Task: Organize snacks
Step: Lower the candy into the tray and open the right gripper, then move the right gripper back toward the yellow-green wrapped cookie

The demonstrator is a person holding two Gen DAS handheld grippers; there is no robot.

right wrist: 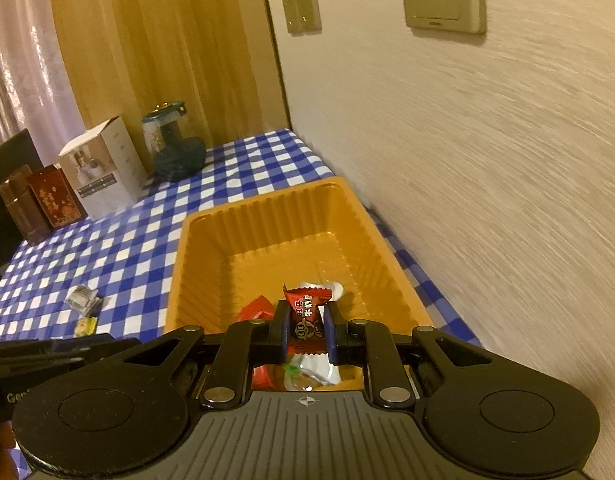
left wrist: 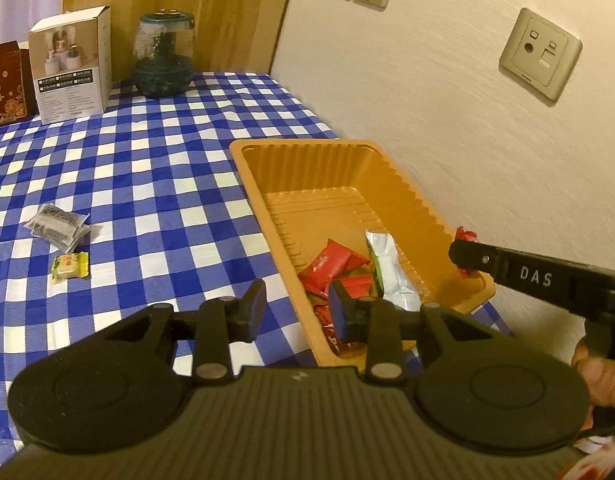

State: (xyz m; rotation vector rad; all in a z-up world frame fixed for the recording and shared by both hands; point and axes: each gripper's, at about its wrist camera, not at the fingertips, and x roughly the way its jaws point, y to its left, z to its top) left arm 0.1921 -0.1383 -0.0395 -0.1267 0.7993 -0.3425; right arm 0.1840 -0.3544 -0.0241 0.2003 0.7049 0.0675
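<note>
An orange plastic tray [left wrist: 267, 168] stands on the checked tablecloth by the wall; it also shows in the right wrist view [right wrist: 211, 248]. It holds red snack packets [left wrist: 331, 266] and a silver packet [left wrist: 387, 264]. My right gripper [right wrist: 306, 326] is shut on a red candy [right wrist: 307, 308] and holds it over the tray's near end; its finger [left wrist: 473, 258] and the candy [left wrist: 465, 235] show at the tray's right rim in the left wrist view. My left gripper [left wrist: 297, 310] is open and empty above the tray's near left rim. A grey packet [left wrist: 59, 226] and a yellow-green candy [left wrist: 70, 266] lie on the cloth to the left.
A white box [left wrist: 73, 66], a dark red box [left wrist: 5, 84] and a teal glass jar [left wrist: 163, 54] stand at the table's far edge. The wall with sockets [left wrist: 541, 54] runs close along the tray's right side. Checked cloth [left wrist: 167, 160] lies between the tray and the loose snacks.
</note>
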